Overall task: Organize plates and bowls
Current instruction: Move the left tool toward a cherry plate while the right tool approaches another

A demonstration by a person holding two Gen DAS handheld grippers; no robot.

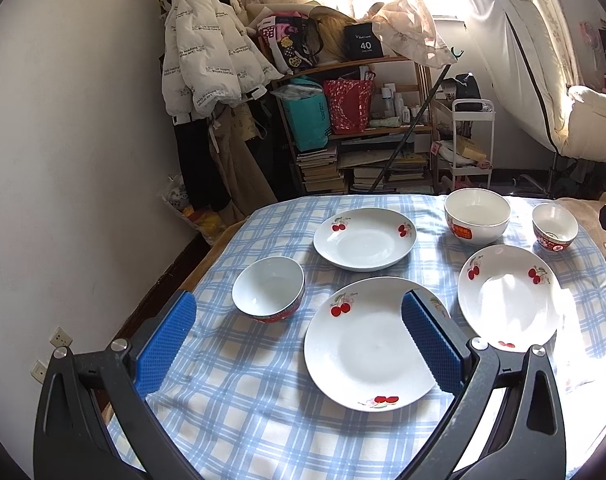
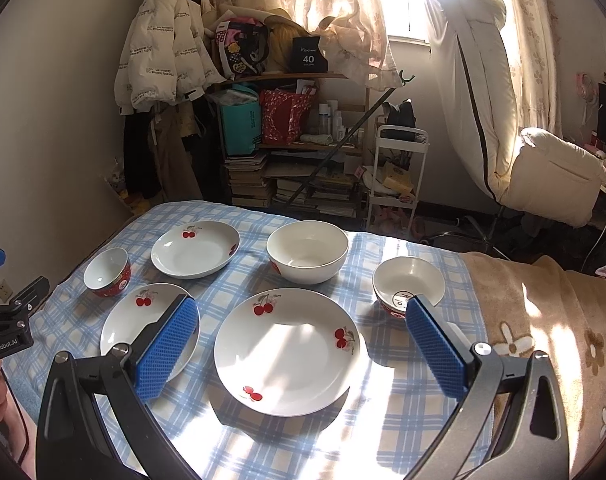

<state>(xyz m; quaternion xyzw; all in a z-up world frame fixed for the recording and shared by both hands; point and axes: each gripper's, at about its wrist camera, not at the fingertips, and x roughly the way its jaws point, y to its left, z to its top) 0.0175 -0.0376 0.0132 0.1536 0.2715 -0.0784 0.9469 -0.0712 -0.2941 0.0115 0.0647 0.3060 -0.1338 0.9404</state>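
Plates (image 2: 282, 350): three; bowls (image 2: 307, 251): three; tablecloth (image 2: 399, 392) beneath.

Near plate (image 1: 367, 344): right rim covered by a blue pad (image 1: 431, 344). Small bowl (image 2: 409, 284): front partly hidden behind a pad (image 2: 437, 350). Bowl lettering too small to be read.

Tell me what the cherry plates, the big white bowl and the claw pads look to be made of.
Cherry plates: probably glazed ceramic, being glossy white with window glare and printed cherry decals. Big white bowl: likely glazed ceramic too, smooth and shiny with a thin rim line; melamine cannot be ruled out. Claw pads: seemingly blue rubber or soft plastic, matte with a dimpled grip texture, mounted on black hard plastic arms.
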